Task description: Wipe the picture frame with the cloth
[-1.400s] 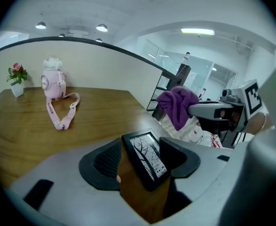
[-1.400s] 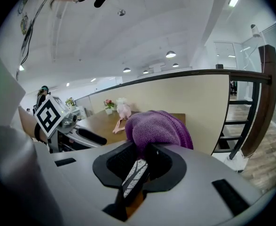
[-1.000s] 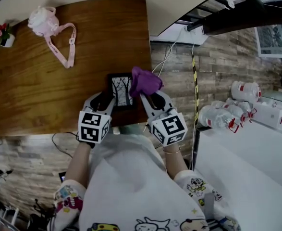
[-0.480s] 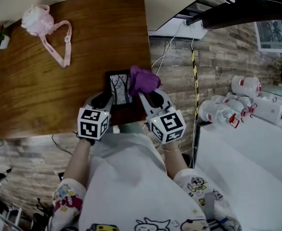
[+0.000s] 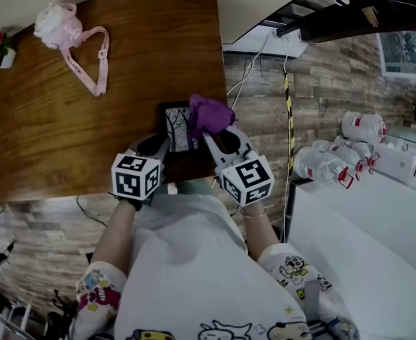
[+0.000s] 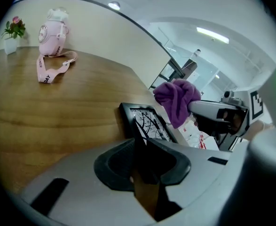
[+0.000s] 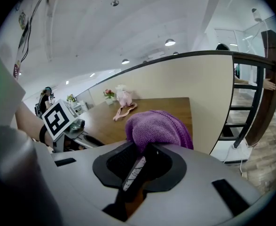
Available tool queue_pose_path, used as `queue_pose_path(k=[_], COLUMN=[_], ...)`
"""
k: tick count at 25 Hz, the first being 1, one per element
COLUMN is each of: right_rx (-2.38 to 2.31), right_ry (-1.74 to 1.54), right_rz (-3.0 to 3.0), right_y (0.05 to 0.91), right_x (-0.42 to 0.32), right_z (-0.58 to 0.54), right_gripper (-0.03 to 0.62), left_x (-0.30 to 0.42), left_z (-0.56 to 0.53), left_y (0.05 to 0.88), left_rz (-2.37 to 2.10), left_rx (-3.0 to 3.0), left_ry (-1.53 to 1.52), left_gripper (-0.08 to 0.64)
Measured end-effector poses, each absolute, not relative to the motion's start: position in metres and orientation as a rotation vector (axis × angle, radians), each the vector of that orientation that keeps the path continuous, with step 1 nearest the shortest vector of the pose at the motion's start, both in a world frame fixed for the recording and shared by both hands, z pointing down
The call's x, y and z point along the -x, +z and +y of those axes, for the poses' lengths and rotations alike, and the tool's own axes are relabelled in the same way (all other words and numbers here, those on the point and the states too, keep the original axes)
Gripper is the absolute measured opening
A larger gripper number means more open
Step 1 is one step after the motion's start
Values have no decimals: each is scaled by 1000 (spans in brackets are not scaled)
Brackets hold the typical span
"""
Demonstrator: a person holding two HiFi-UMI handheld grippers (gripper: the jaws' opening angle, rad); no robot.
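Wood worktop (image 5: 66,133), stone-look floor (image 5: 321,98) beyond. L gripper (image 5: 155,146), angled down, fingers just been closing, now pinch picture frame (image 5: 177,128) by its near edge at worktop front. R gripper (image 5: 218,140) beside it, fingers clamped on purple cloth (image 5: 209,114) at frame's right edge.

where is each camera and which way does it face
Head view: on the person's head, facing steeply down at the table; arms, torso, left gripper, right gripper show.
Left gripper view: on that gripper, along its jaws, which have just been closing on the picture frame.
Right gripper view: on that gripper, along jaws clamping the cloth.
Shared: both gripper views show the pink bottle and the other gripper.
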State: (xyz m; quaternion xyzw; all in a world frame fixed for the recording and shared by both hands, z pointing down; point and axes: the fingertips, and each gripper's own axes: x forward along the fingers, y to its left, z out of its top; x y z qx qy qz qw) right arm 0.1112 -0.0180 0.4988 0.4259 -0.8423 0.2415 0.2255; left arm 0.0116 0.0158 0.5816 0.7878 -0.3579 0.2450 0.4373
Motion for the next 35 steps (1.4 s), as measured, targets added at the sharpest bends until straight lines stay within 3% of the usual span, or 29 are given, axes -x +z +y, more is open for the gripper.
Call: queue_pose_path(k=[21, 35], right_rx=[-527, -413], right_ry=[426, 297], right_rz=[-2296, -2141], right_y=[538, 572], right_x=[-20, -26], right_z=[-38, -42], right_gripper=[46, 44], left_x=[-10, -9], left_z=[16, 15], left_y=[587, 588], left_rz=[-762, -756], left_rx=[-1773, -1759], left_ry=[515, 501], left_gripper=[69, 67])
